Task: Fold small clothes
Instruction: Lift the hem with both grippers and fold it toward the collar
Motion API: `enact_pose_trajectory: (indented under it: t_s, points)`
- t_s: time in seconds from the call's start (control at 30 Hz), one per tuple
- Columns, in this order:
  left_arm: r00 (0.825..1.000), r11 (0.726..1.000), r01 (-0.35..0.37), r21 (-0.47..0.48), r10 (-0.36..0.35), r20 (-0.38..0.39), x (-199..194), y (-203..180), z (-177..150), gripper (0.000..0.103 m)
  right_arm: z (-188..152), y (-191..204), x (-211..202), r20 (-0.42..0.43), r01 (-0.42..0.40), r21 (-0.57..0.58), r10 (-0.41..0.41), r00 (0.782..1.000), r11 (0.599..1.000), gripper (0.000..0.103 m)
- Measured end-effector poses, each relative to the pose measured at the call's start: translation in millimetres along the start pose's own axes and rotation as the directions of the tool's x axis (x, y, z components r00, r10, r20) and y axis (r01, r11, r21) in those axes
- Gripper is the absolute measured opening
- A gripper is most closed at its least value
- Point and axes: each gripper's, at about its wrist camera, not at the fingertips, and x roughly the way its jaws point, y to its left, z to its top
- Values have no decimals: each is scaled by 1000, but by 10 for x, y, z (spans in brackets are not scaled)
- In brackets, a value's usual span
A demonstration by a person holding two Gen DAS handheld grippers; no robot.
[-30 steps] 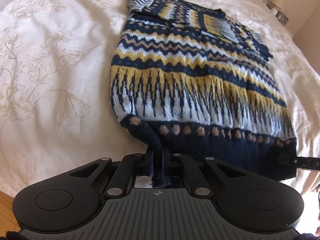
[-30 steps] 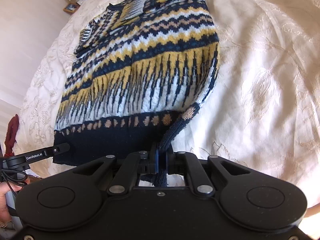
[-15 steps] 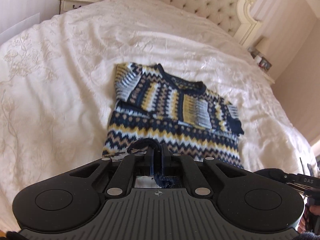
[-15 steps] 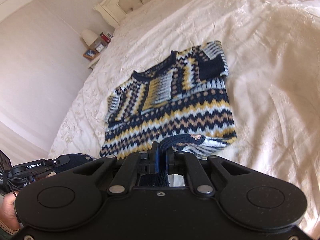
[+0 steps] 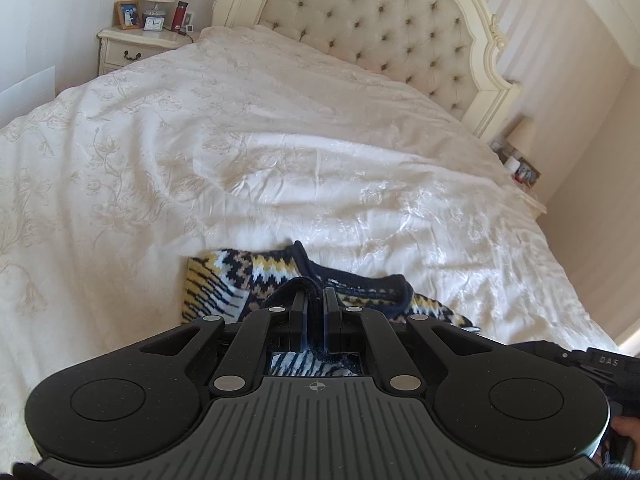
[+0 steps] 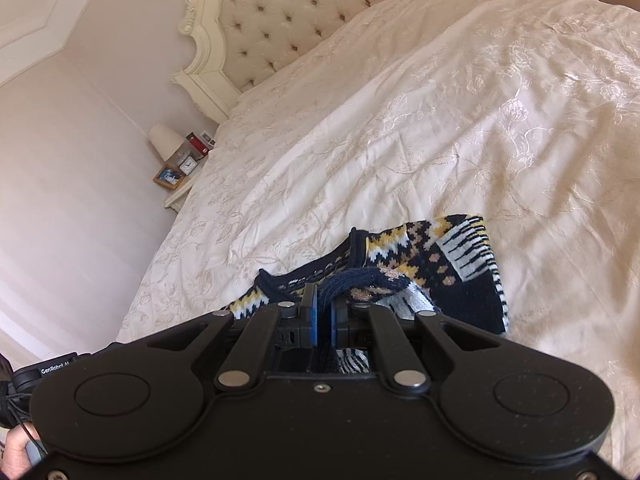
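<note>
A small navy, yellow and white patterned sweater [image 5: 224, 280] lies on the white bed. Its navy hem is pinched in both grippers and carried up over the body toward the neckline [image 5: 352, 276]. My left gripper [image 5: 315, 300] is shut on the hem's left corner. In the right wrist view the sweater [image 6: 452, 256] shows its neck and a folded sleeve, and my right gripper [image 6: 323, 304] is shut on the hem's right corner. Most of the sweater is hidden under the gripper bodies.
The cream embroidered bedspread [image 5: 280, 152] stretches to a tufted headboard [image 5: 372, 24]. A nightstand [image 5: 132, 46] with lamp, clock and photo frame stands at the far left, another [image 5: 524, 176] at the right. A hand [image 6: 16, 448] holds the other gripper.
Both grippers have lifted the hem and carried it forward over the sweater toward the collar. The views tilted up from the sweater body to the headboard.
</note>
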Motion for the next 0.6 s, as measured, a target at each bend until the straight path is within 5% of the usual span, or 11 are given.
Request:
enact_pose_trajectory:
  t_s: [0.4, 0.6]
  points:
    - [982, 995, -97, 2, 96, -164, 1056, 245, 191, 9, 245, -234, 1153, -148, 159, 32, -152, 977, 987, 12]
    - [970, 986, -166, -12, 161, -183, 1390, 406, 310, 10, 306, -367, 1491, -191, 210, 51, -196, 962, 976, 22]
